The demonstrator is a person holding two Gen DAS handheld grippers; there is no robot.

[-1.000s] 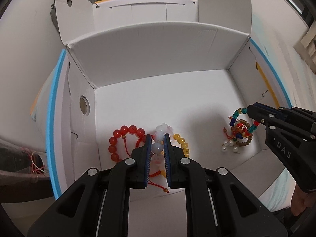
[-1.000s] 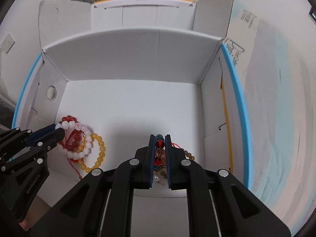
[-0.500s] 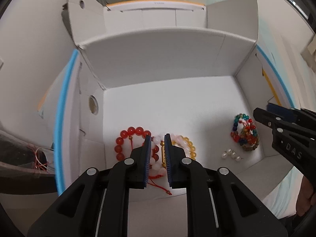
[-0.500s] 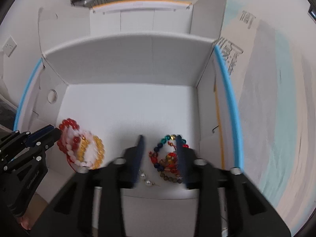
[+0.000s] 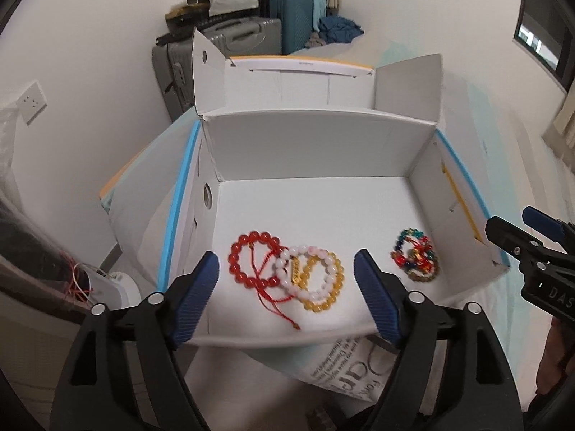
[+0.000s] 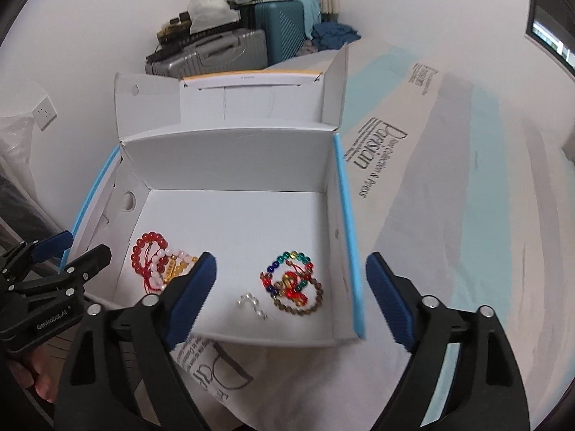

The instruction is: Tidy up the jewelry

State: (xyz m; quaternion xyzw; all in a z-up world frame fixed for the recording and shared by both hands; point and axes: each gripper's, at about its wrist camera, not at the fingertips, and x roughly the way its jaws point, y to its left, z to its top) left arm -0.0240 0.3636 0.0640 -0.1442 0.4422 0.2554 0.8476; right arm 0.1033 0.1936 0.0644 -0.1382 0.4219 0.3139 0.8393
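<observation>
An open white cardboard box (image 5: 316,151) (image 6: 230,158) holds the jewelry. At its front left lie a red bead bracelet (image 5: 251,262) (image 6: 149,248), a pale pink one (image 5: 312,273) and an amber one (image 5: 323,301), overlapping. At the front right lies a pile of multicoloured bead bracelets (image 5: 417,258) (image 6: 293,287) with small clear beads (image 6: 251,303) beside it. My left gripper (image 5: 287,298) is open and empty, above the box's front edge. My right gripper (image 6: 291,294) is open and empty, held back over the front right.
The box sits on a bed sheet with printed lettering (image 6: 381,154). Suitcases (image 5: 251,36) and clothes are stacked by the far wall. A wall socket (image 5: 32,102) is at the left. The box flaps (image 5: 409,86) stand upright at the back.
Both grippers opened, released their bracelets into the box and pulled back and up. The pink bracelet now lies with the red and amber ones; the multicoloured pile lies at the right.
</observation>
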